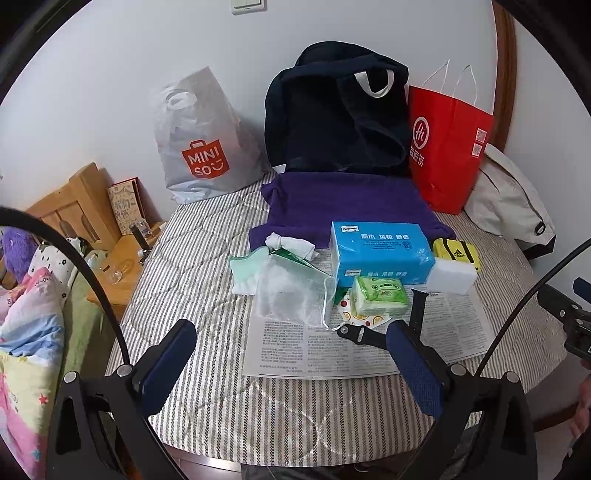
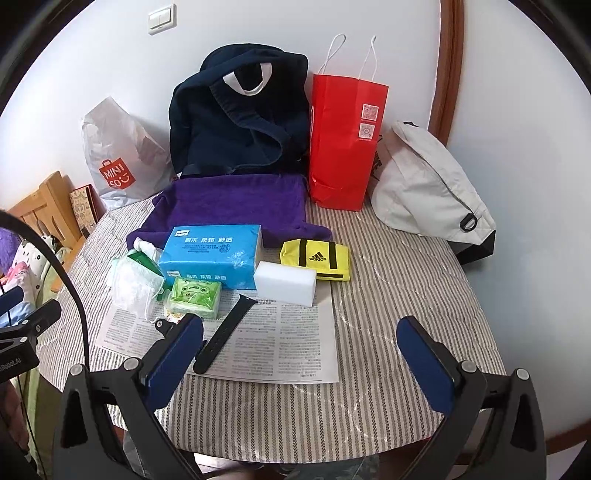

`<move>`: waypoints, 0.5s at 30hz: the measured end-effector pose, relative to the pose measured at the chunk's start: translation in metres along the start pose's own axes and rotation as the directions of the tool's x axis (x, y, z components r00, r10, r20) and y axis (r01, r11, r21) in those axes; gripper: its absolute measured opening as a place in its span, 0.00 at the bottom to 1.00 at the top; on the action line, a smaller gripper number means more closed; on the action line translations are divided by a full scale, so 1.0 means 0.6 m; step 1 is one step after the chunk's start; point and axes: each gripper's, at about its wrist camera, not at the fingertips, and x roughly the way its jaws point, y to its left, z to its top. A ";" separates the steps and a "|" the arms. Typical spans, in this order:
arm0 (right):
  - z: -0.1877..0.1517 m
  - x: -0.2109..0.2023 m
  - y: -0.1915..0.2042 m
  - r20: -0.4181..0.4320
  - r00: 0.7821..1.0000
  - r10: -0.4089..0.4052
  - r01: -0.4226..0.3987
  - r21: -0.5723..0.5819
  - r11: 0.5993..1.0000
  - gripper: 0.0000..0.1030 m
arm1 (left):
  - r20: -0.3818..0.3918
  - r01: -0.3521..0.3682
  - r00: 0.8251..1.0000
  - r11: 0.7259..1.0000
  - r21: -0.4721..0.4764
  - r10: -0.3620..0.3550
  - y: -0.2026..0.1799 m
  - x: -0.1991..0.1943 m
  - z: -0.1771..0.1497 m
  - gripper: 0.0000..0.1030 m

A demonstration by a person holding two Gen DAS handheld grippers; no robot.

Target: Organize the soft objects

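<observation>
1. Soft objects, among them the blue tissue pack [image 2: 212,254], white sponge [image 2: 286,282] and yellow pouch [image 2: 317,258], cluster mid-bed, well short of the near edge.
2. Left gripper [image 1: 291,350] and right gripper [image 2: 301,343] hover spread wide, empty.
3. Risk: a jaw could drag the printed sheet [image 2: 273,343] or the watch strap [image 2: 225,332].
4. The tissue pack's long axis runs parallel to the near edge.

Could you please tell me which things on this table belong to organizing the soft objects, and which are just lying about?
Job:
purple towel
blue tissue pack
green wipes pack
white sponge
yellow pouch
navy tote

Lying about:
newspaper
black watch strap
wall switch
</observation>
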 end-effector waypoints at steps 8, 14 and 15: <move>-0.001 0.000 0.003 0.004 1.000 -0.001 0.001 0.000 1.000 1.00 | -0.001 0.005 1.000 1.000 -0.004 -0.005 0.005 0.002 0.002 1.00; -0.002 -0.003 0.006 0.004 1.000 -0.001 0.001 -0.003 1.000 1.00 | -0.001 0.003 1.000 1.000 -0.007 -0.003 0.005 0.002 0.001 1.00; -0.001 -0.002 0.005 0.003 1.000 -0.001 0.001 -0.003 1.000 1.00 | 0.000 0.004 1.000 1.000 -0.007 -0.004 0.005 0.002 0.001 1.00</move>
